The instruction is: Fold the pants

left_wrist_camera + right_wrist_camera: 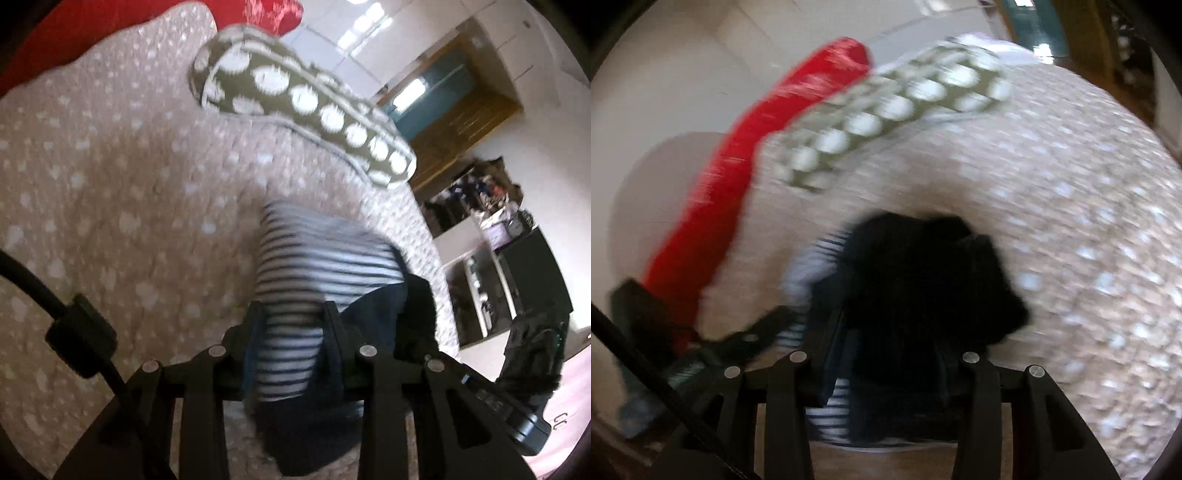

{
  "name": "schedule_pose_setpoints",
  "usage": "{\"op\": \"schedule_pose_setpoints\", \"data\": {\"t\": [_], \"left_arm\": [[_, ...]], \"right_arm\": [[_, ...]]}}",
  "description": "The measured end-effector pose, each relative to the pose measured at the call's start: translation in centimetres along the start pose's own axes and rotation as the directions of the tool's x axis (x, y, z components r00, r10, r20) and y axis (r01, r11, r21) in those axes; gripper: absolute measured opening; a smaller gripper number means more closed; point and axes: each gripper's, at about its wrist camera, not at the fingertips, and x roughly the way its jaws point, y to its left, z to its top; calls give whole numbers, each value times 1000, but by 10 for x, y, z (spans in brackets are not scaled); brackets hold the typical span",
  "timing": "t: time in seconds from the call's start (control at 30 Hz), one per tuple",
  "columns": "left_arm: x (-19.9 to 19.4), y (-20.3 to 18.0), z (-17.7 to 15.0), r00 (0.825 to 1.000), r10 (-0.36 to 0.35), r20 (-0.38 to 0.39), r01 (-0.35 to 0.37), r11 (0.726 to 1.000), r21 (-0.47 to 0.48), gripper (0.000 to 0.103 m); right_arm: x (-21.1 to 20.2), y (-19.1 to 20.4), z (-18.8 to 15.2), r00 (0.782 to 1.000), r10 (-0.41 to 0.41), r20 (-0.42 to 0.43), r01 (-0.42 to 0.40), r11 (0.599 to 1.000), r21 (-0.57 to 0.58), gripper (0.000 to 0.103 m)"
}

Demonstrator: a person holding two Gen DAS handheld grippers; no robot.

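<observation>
A wide bed covered in a beige quilt with pale heart-shaped spots fills both views, and there's plenty of bare quilt to work with: a big stretch to the left in the left wrist view, another broad sweep to the right in the right wrist view. At the far end lies an olive pillow with big white dots, and behind it a red pillow along the bed's far edge against the white wall. In the left wrist view the quilt's right edge drops away beside cluttered shelves.

Now the pants: dark navy fabric with a blue-and-white striped inner side, bunched up near the middle of the bed, right in front of both tools. The left gripper is clamped on the striped fabric, cloth squeezed between its black fingers. The right gripper has the dark bundle between its fingers, and the pads look pressed onto it, though heavy blur softens that view. The two grippers sit close together, the left one showing at the lower left edge of the right wrist view.
</observation>
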Motion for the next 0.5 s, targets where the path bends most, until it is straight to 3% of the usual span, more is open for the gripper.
{"op": "schedule_pose_setpoints", "data": {"t": [0.1,0.3,0.4,0.5], "left_arm": [[3,-5,-5,1000,10,-1,-10,1000,28,32],[2,-13,-10,999,39,17,-40,997,72,37],[3,-13,-10,999,46,15,-47,996,72,37],[3,-11,-10,999,50,12,-51,997,66,37]], "right_arm": [[-4,-28,-7,1000,1,-2,-1,999,54,34],[-28,-29,-13,995,-89,38,88,995,42,34],[-51,-27,-13,982,-138,128,127,987,95,48],[-75,-16,-8,962,-119,244,101,991,87,48]]}}
